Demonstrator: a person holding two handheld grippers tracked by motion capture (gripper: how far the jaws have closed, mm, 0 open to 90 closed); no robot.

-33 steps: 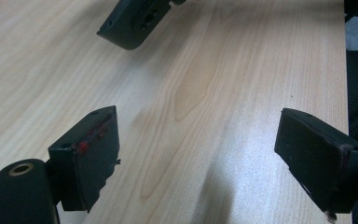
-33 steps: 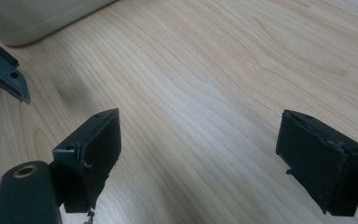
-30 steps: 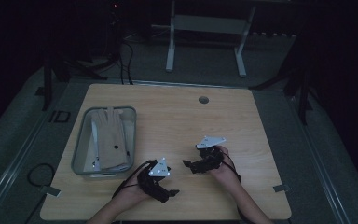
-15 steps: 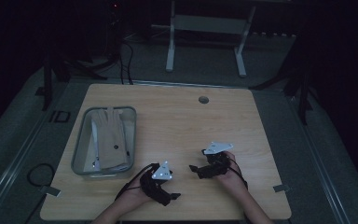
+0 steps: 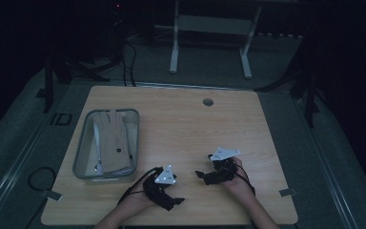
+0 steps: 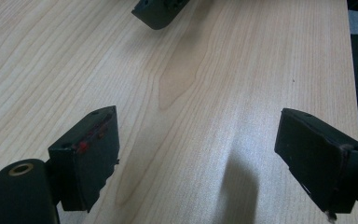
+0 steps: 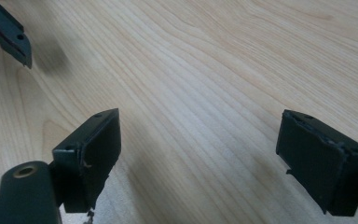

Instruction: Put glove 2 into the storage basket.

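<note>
Wooden tabletop, pale grain, with both grippers low over its near edge. High view: left gripper at near centre-left, right gripper just to its right, the two near each other but apart. A grey tray sits at the left side of the tabletop, well apart from the right gripper and just left of the left one; it holds flat pale pieces, too dim to identify. A small round grommet lies near the far edge.

Left gripper view: left gripper jaws stand wide apart, bare wood between them, nothing held; a red mark shows on one pad. The tip of the other gripper shows at the top edge. Right gripper view: right gripper jaws likewise wide apart over bare wood, empty. These close views give the jaw spacing, which the high view is too dark to settle; the high view alone gives the tray.

Against the earlier frames: right gripper has come nearer and lower toward the near edge. Left gripper unchanged in place. Tray unchanged.
</note>
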